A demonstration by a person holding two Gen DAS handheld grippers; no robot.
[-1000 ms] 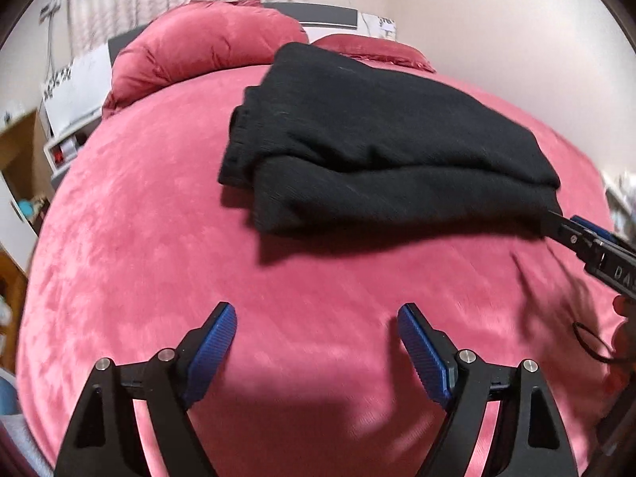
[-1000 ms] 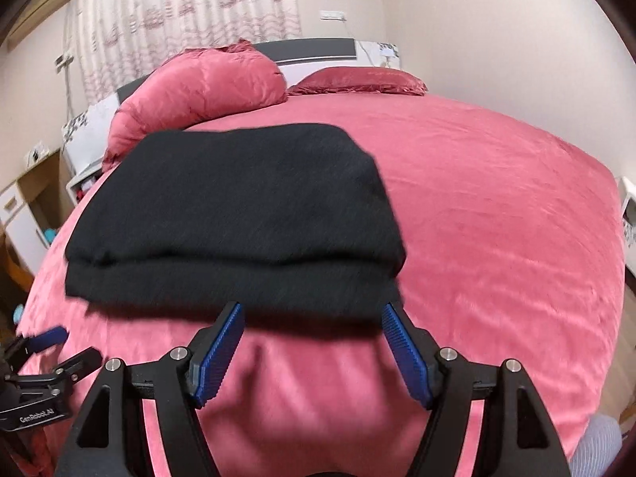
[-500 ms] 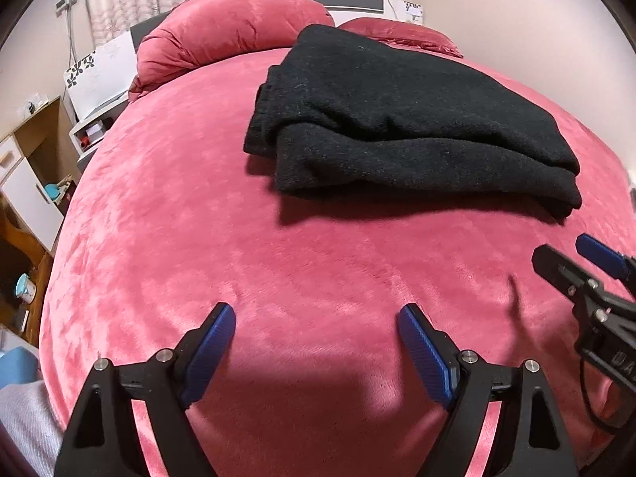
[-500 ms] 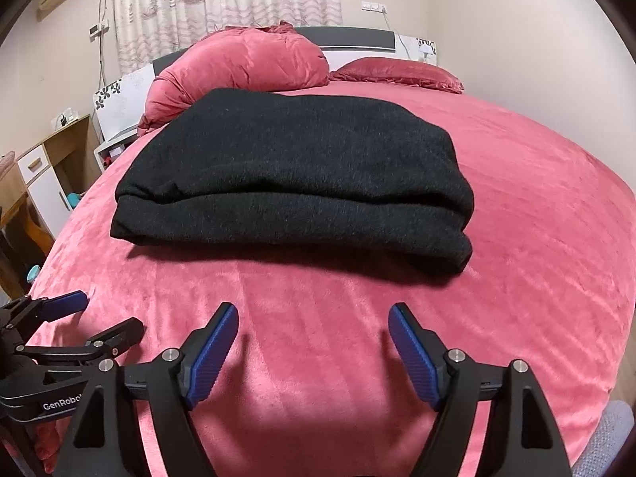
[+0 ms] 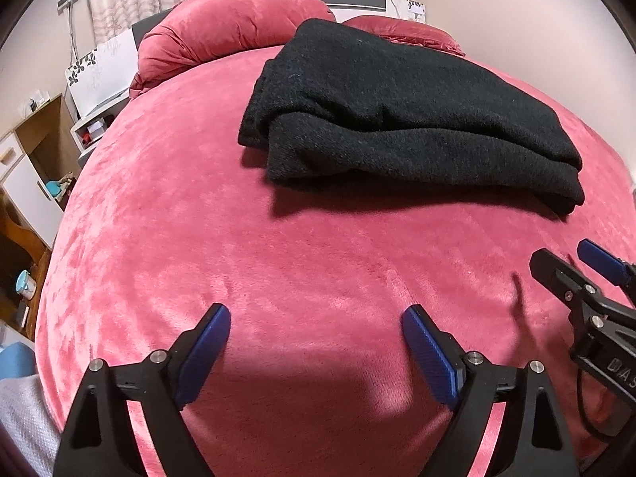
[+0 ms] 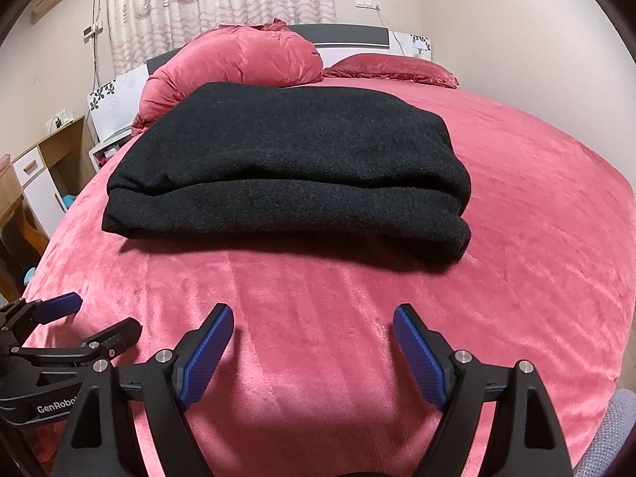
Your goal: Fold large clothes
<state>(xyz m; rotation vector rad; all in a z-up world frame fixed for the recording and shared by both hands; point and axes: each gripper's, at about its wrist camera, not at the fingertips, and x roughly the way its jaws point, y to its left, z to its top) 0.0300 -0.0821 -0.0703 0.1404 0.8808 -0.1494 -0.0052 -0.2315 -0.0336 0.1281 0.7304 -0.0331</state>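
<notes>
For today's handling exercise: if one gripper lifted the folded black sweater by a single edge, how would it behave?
The black sweater would likely flop and unfold, since its stacked layers look soft and loose. Its thick knit suggests some weight. Pushed, it would probably drag on the plush bedspread.

Place: home bedroom
Signs: wide bed under a pink plush cover (image 6: 516,214), pink satin pillows (image 6: 391,69), ship-patterned curtains (image 6: 222,4), wooden bedside cabinet (image 6: 43,167)

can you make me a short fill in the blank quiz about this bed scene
1. The folded garment is coloured ____.
2. It lies on a bed with a ____ cover.
3. Between the fingers of the right gripper there is ____ but bedding.
4. The left gripper is ____ the garment.

Missing words: black; pink; nothing; not touching
</notes>
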